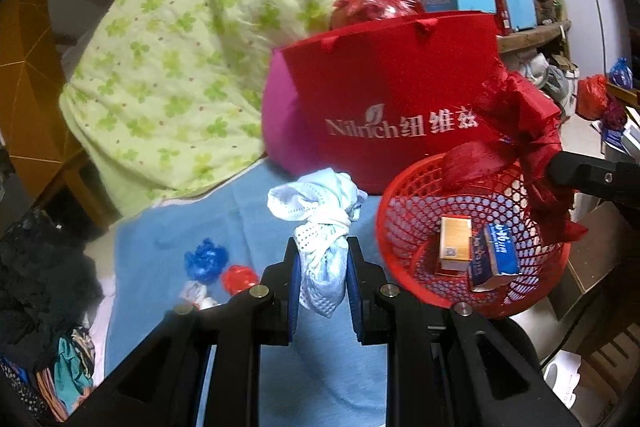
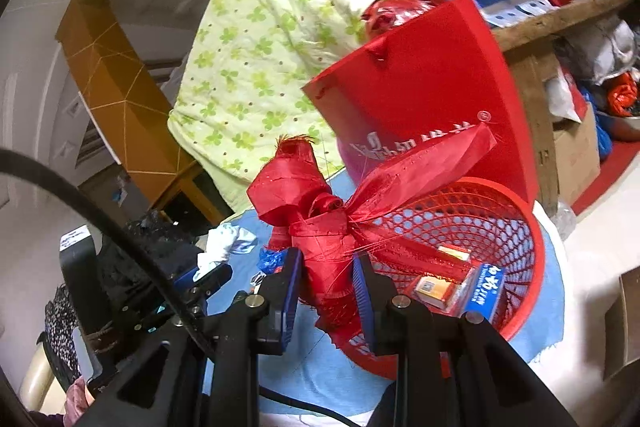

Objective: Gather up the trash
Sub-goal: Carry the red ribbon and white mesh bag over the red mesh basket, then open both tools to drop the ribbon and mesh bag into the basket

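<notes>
Left gripper (image 1: 322,269) pinched on a knotted white-and-blue cloth wad (image 1: 320,223) above the blue sheet (image 1: 168,227); right gripper (image 2: 326,293) clamped on a bunched red ribbon cloth (image 2: 320,223), held over the near rim of the red mesh basket (image 2: 520,239). In the left view, basket at four o'clock holding an orange box (image 1: 455,243) and a blue box (image 1: 496,257), with small blue (image 1: 206,259) and red (image 1: 238,277) plastic scraps on the sheet at eight o'clock. Farther back, red gift bag (image 1: 384,83) at one o'clock, green clover quilt (image 1: 180,59) at ten o'clock.
</notes>
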